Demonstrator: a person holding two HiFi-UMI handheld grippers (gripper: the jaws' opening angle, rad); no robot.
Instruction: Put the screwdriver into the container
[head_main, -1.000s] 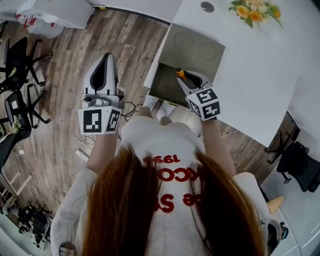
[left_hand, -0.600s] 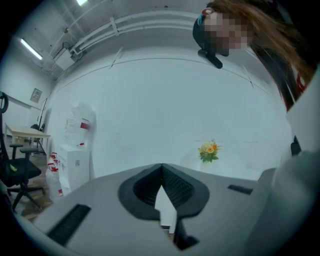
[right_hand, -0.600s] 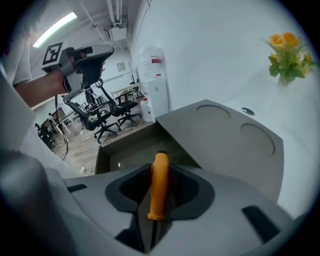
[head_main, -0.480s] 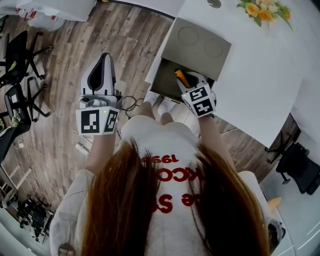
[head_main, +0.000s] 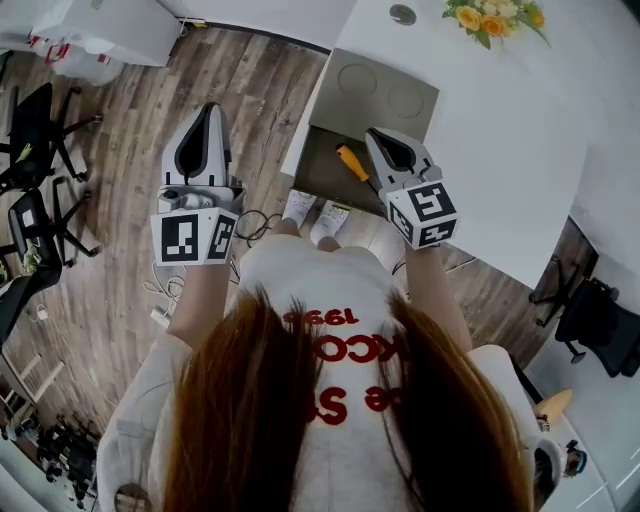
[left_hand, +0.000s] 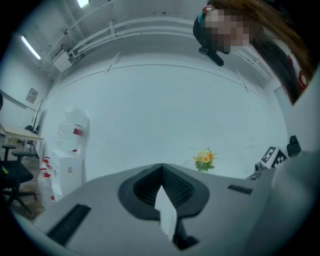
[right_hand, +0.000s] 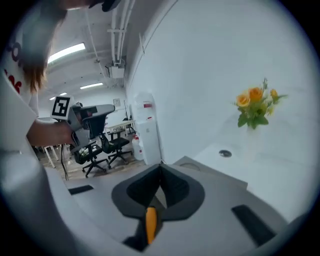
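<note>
Plank flooring (head_main: 105, 250); orange-handled screwdriver (head_main: 350, 162), hidden from left gripper view, lies in boxy grey container (head_main: 318, 172); right gripper (head_main: 380, 138), at its two o'clock, just closed empty; left gripper (head_main: 208, 110) jaws meet.

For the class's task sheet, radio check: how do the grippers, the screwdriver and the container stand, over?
Left gripper shut, empty, over wooden floor. Right gripper just closed, empty, by grey box-shaped container. Orange-handled screwdriver lies inside it. Nothing blocking.
</note>
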